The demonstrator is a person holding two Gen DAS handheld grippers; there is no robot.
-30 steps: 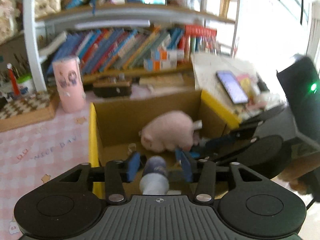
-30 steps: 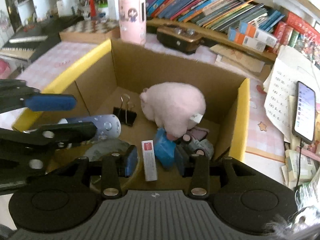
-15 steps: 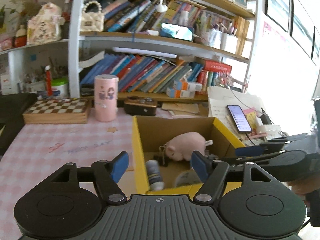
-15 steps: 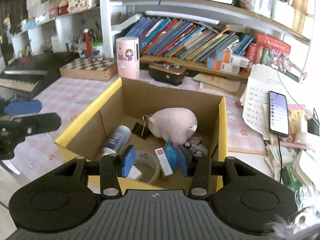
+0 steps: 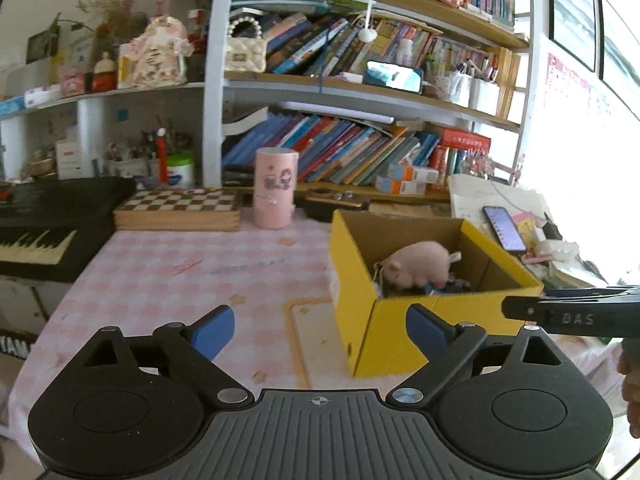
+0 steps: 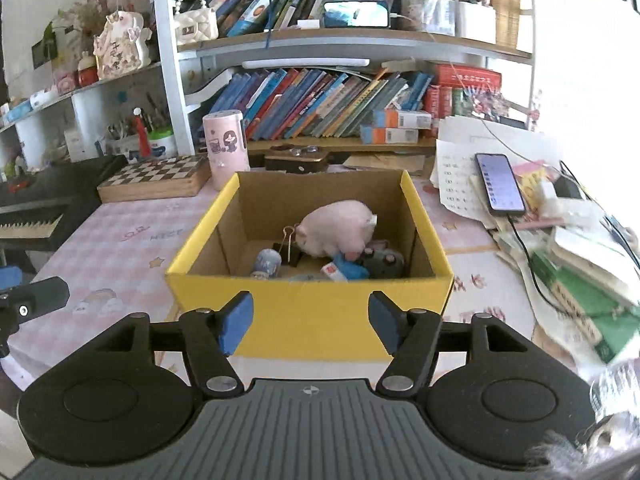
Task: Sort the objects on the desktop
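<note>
Outside the yellow box (image 6: 308,320) now, both claws are opening, empty.

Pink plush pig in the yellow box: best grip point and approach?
Take the plush pig across its rounded back, coming straight down from above. It lies on the other items inside the yellow box, whose walls block the sides; the soft body should compress between the pads.

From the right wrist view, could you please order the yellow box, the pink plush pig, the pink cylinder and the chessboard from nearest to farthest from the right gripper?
1. Yellow box: directly ahead of the right gripper.
2. Pink plush pig: inside the box.
3. Pink cylinder: behind the box, left.
4. Chessboard: far left; too close to the cylinder to call.
</note>
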